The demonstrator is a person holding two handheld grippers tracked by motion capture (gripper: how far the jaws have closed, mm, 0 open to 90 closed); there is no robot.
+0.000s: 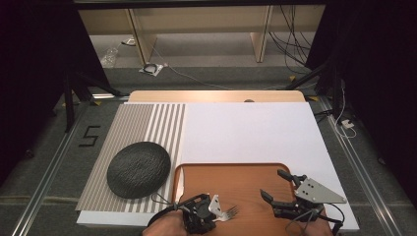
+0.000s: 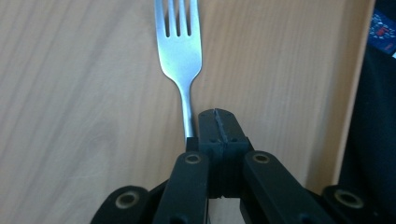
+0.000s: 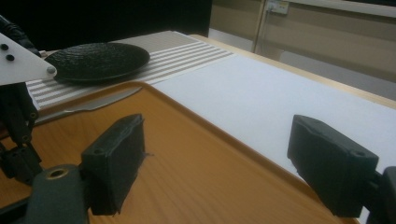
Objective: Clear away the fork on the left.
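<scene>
Left gripper (image 2: 215, 122) is pinching the fork (image 2: 180, 51) by its handle, tines lying over the wooden tray (image 1: 246, 182), likely for lifting, while right gripper (image 1: 275, 185) is hovering spread, empty.

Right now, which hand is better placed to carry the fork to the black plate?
Left. The left gripper is shut on the fork and nearer the plate; the right gripper hangs open, empty.

Plate (image 1: 138, 169): black, round, on the striped mat near the table's left edge.
Striped mat (image 1: 162, 123): covers the table's left side.
White sheet (image 1: 251, 130): covers the table's middle and right.
</scene>
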